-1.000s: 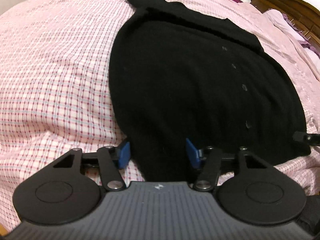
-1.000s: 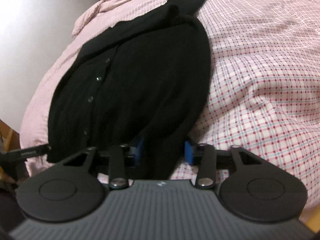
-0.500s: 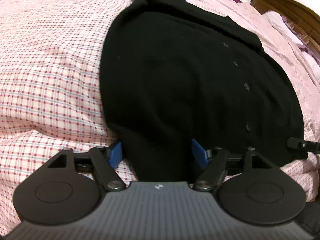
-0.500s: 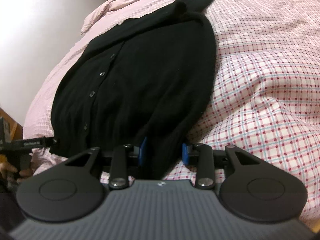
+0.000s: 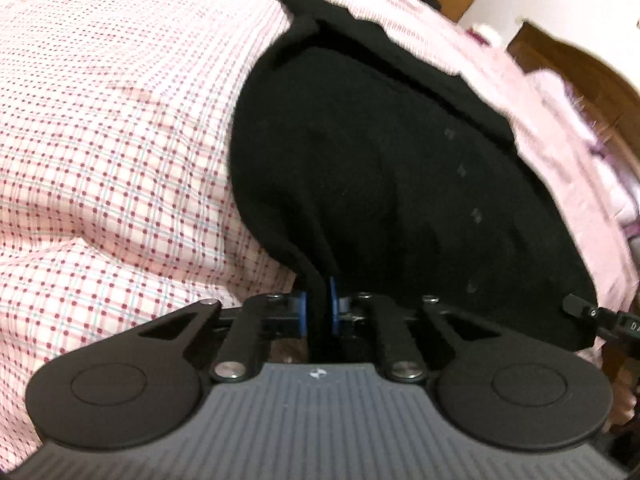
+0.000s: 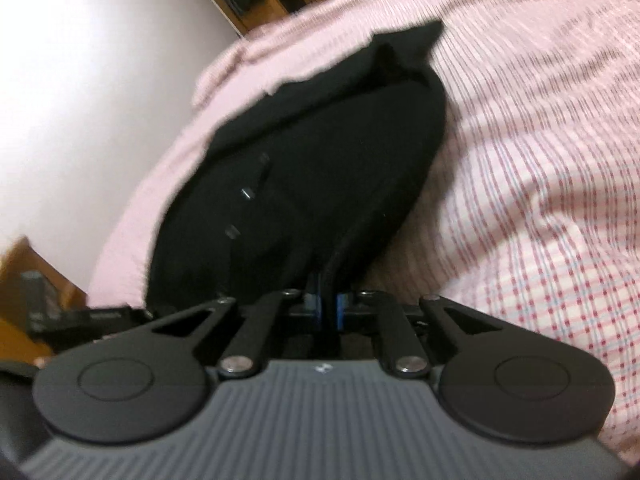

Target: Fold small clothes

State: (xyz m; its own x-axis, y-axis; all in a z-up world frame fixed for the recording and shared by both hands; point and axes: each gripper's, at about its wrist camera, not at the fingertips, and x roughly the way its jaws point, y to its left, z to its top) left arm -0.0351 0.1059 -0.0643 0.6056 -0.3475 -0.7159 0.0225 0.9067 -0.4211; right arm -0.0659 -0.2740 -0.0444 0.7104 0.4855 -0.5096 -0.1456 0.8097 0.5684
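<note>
One black cardigan [image 5: 400,184] lies on the pink checked bed [image 5: 120,140]; my left gripper [image 5: 318,308] and right gripper [image 6: 328,308] have just clenched its near hem.

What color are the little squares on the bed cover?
The bed cover is pink and white checks with dark red dots and thin blue lines, clearest in the left wrist view.

The near hem of the black knitted buttoned cardigan [image 5: 400,200] disappears behind the left tool [image 5: 318,312], so how much cloth sits between its blue pads cannot be told. In the right wrist view motion blur smears the cardigan's small dark buttons [image 6: 246,193] and the pink checked bedspread [image 6: 540,160]. A dark wooden headboard [image 5: 580,68] is cut off by the picture's edge.
</note>
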